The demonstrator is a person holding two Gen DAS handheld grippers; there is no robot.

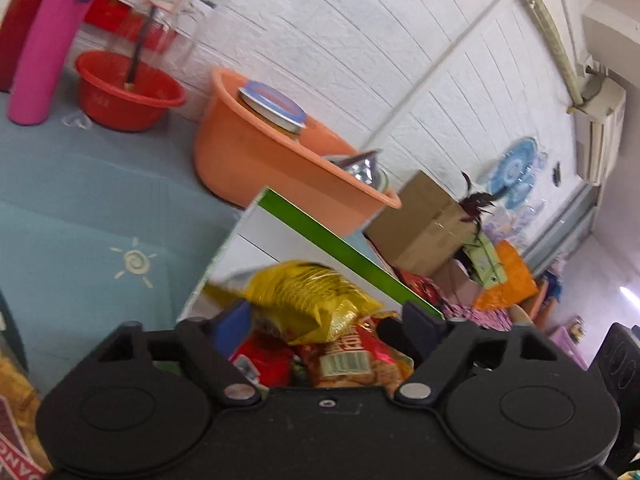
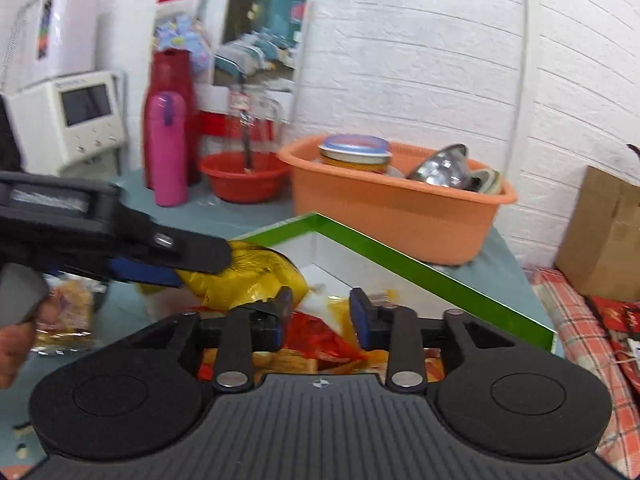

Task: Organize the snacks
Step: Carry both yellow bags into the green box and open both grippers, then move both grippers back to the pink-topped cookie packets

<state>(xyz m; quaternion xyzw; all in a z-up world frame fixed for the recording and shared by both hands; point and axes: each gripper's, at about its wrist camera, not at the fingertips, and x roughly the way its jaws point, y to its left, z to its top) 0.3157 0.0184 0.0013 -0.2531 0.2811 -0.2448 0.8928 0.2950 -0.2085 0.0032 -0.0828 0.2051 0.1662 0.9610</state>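
Snack packets fill a white cardboard box with a green rim [image 2: 420, 266], which sits on the desk under a pale blue cloth [image 1: 80, 216]. Topmost is a crinkled yellow foil snack bag [image 1: 304, 300], lying on a red packet with a barcode label [image 1: 348, 362]. In the right wrist view more red and orange packets [image 2: 320, 340] show under the jaws.

Left gripper [image 1: 320, 320]: jaws spread wide on either side of the yellow bag, pads clear of it. From the right wrist view the left gripper's upper finger overlaps the bag's edge; contact cannot be told.

Right gripper [image 2: 320, 312]: jaws partly open above the box, nothing gripped.

Behind the box, an orange plastic tub [image 2: 400, 216] holds a lidded jar [image 2: 354, 154] and a steel bowl [image 2: 440, 168]. Left of it stand a red plastic basin [image 2: 244, 178], a pink flask [image 2: 168, 148] and a taller dark red flask [image 2: 176, 80].

A person's hand [image 2: 16, 340] holds the left gripper's handle.
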